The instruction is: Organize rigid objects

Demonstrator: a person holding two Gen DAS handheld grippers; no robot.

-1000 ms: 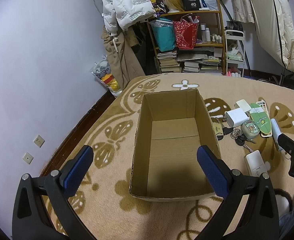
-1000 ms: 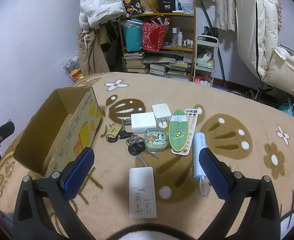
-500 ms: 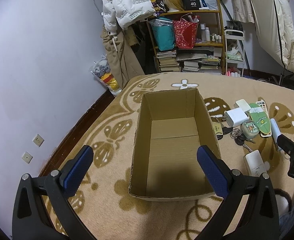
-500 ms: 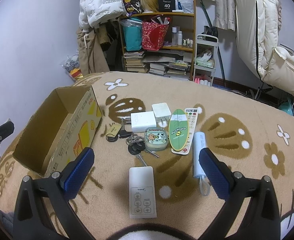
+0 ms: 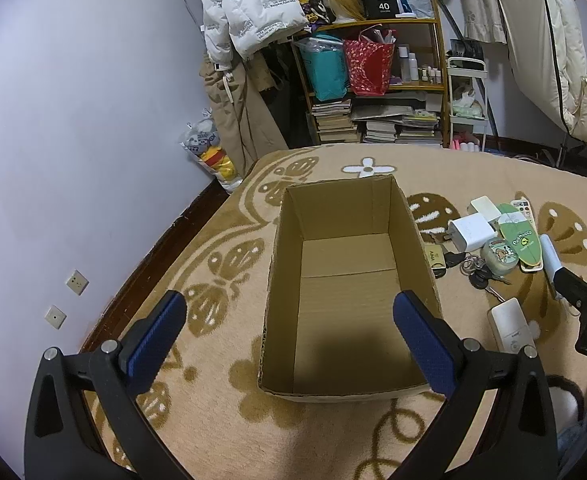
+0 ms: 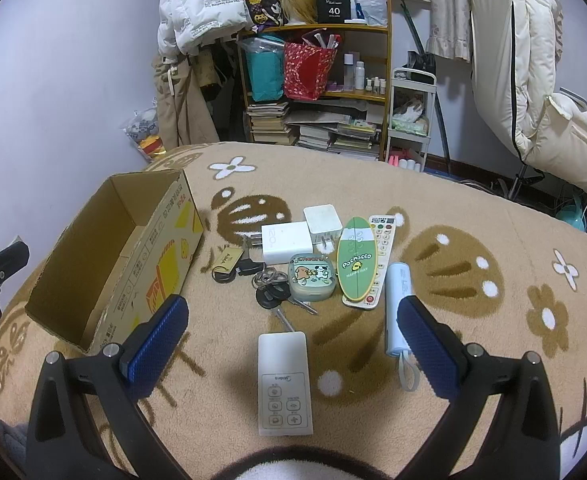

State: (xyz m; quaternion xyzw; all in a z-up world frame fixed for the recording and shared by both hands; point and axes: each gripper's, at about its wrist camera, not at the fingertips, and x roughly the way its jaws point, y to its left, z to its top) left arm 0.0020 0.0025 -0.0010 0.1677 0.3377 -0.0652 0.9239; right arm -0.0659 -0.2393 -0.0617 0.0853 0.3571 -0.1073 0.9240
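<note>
Hovering with jaws spread wide and holding nothing: right gripper (image 6: pixel 291 320), hanging over the near edge of the blanket (image 6: pixel 473 216). Same for left gripper (image 5: pixel 289 320), gaping wide, poised above the near end of the cardboard box (image 5: pixel 349 280).

Lying nearest, right under the right gripper: white remote (image 6: pixel 284 384), flat, stiff, light, probably slick plastic; pinching across the long sides looking safest. Sitting just right of it: pale blue power bank (image 6: pixel 398 308), round-bodied, likely rolling if nudged, heavier than it looks; gripping mid-body across the width, avoiding the limp loop strap. Resting further in: bunch of keys (image 6: pixel 271 292), loose and jangly, awkward to take, best caught at the black key head. Lying beside them: green earbud case (image 6: pixel 311 276), smooth and rounded, maybe slipping. Beyond: green surfboard-shaped item (image 6: pixel 355 260) overlapping a long remote (image 6: pixel 379 240), both thin and flat, needing an edge pinch. Tan key tag (image 6: pixel 227 261) sitting towards the box. Furthest: two white chargers (image 6: pixel 287 240), blocky, hard, easy to clamp on flat faces.

Standing at the left side of the blanket: the box, showing nothing inside, thin-walled, light, likely sliding if bumped.

Covering everything: soft tan fleece patterned with flowers and leaves, giving way under pressure, so flat things sinking slightly. Crowding the far wall: bookshelf (image 6: pixel 317 80) stacked with books and bags, hanging coats, white cart.
</note>
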